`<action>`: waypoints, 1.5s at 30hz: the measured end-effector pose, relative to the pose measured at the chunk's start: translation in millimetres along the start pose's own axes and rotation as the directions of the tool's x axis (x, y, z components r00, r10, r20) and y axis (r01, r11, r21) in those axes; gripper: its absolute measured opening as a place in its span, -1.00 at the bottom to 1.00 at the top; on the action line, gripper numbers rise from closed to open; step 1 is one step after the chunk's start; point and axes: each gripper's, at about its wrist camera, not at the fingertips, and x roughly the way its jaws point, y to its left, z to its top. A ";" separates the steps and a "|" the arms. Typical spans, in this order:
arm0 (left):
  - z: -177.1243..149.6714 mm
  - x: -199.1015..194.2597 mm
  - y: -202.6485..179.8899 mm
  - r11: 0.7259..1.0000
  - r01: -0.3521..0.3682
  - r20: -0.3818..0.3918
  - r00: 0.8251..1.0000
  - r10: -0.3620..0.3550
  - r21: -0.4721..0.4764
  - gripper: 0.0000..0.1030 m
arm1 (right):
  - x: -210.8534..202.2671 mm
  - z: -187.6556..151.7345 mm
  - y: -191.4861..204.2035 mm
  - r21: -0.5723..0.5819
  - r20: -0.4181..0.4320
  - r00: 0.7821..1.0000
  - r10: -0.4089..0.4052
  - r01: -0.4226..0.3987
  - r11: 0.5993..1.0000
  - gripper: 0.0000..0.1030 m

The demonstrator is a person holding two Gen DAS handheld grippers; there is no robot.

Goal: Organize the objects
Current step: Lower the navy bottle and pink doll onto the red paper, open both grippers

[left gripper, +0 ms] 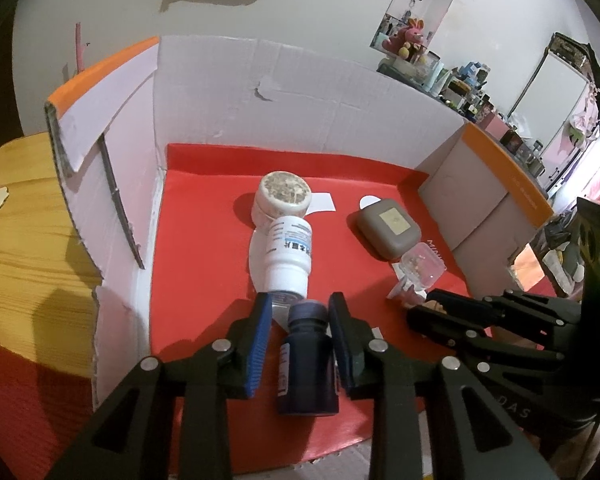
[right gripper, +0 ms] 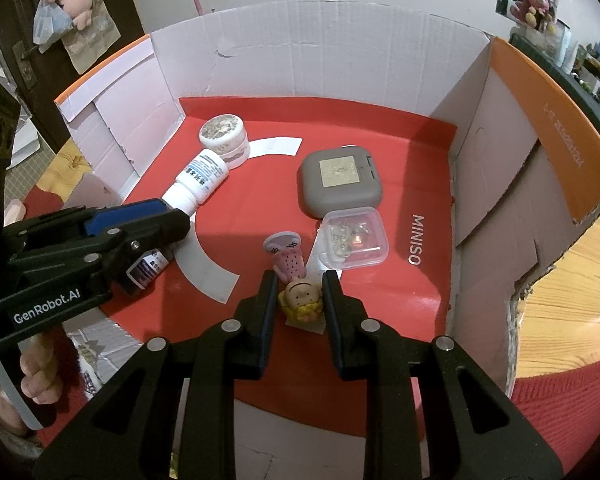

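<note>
My left gripper (left gripper: 300,300) stands open around a dark blue bottle (left gripper: 308,364) lying on the red liner; its pads sit a little off each side. It also shows in the right wrist view (right gripper: 156,216). My right gripper (right gripper: 299,278) stands open around a small yellow doll figure (right gripper: 302,300), with gaps at both sides. A pink cup toy (right gripper: 286,254) lies just beyond the doll. A white pill bottle (left gripper: 288,256) lies on its side by a round white jar (left gripper: 284,196).
All lies inside a white cardboard box (left gripper: 300,92) with orange flaps and a red liner (right gripper: 380,292). A grey square case (right gripper: 340,182) and a clear plastic box (right gripper: 356,238) sit at the right. A wooden table (left gripper: 24,240) lies outside the box.
</note>
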 end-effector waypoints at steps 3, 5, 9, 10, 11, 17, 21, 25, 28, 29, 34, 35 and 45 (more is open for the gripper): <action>-0.6 0.1 -0.1 1.000 -0.009 0.004 1.000 0.009 0.004 -0.38 | -1.1 -0.3 -0.4 -0.001 0.002 1.000 0.000 0.000 1.000 -0.57; -1.2 -0.5 -1.3 1.000 -0.021 0.009 1.000 0.021 0.010 -0.35 | -1.6 -0.5 -0.6 0.001 0.003 1.000 -0.001 0.001 1.000 -0.57; -2.3 -2.1 -3.1 0.999 -0.027 0.013 1.000 0.027 0.019 -0.35 | -4.9 -3.2 -1.2 0.002 0.003 1.000 0.000 0.000 1.000 -0.57; -2.6 -2.7 -3.2 0.999 -0.026 0.014 1.000 0.026 0.020 -0.35 | -4.4 -2.9 -1.4 0.002 0.003 1.000 0.001 -0.001 1.000 -0.56; -3.0 -3.3 -3.5 0.999 -0.026 0.015 1.000 0.026 0.021 -0.34 | -4.6 -2.9 -1.2 0.002 0.003 1.000 0.001 -0.001 1.000 -0.56; -4.4 -10.5 -5.0 0.999 -0.027 0.029 0.999 0.027 0.026 -0.25 | -8.3 -6.0 -3.9 0.019 0.002 1.000 0.008 -0.008 1.000 -0.56; -6.3 -15.9 -7.2 0.999 -0.035 0.039 0.999 0.034 0.037 -0.25 | -10.7 -9.7 -3.4 0.025 0.002 1.000 0.010 -0.010 1.000 -0.56; -9.0 -23.2 -11.5 0.998 -0.037 0.049 0.998 0.035 0.051 -0.20 | -12.1 -12.1 -2.8 0.034 0.003 1.000 0.020 -0.020 0.999 -0.56; -10.1 -30.7 -13.6 0.998 -0.036 0.062 0.998 0.033 0.054 -0.16 | -12.6 -14.0 -2.5 0.040 0.003 1.000 0.028 -0.028 0.999 -0.56; -10.6 -32.3 -14.6 0.998 -0.035 0.065 0.997 0.032 0.054 -0.16 | -13.3 -14.7 -2.6 0.041 0.003 1.000 0.029 -0.029 0.999 -0.56; -14.2 -44.4 -16.0 0.997 -0.042 0.084 0.996 0.037 0.062 -0.07 | -17.2 -17.6 -0.9 0.045 0.010 1.000 0.028 -0.028 0.999 -0.56; -15.4 -47.2 -15.7 0.997 -0.047 0.090 0.995 0.042 0.063 0.02 | -18.0 -17.7 -0.3 0.045 0.011 1.000 0.028 -0.028 0.999 -0.55; -26.9 -71.5 -15.6 0.995 -0.075 0.134 0.989 0.065 0.068 0.16 | -27.5 -22.4 6.7 0.047 0.025 0.999 0.026 -0.027 0.999 -0.51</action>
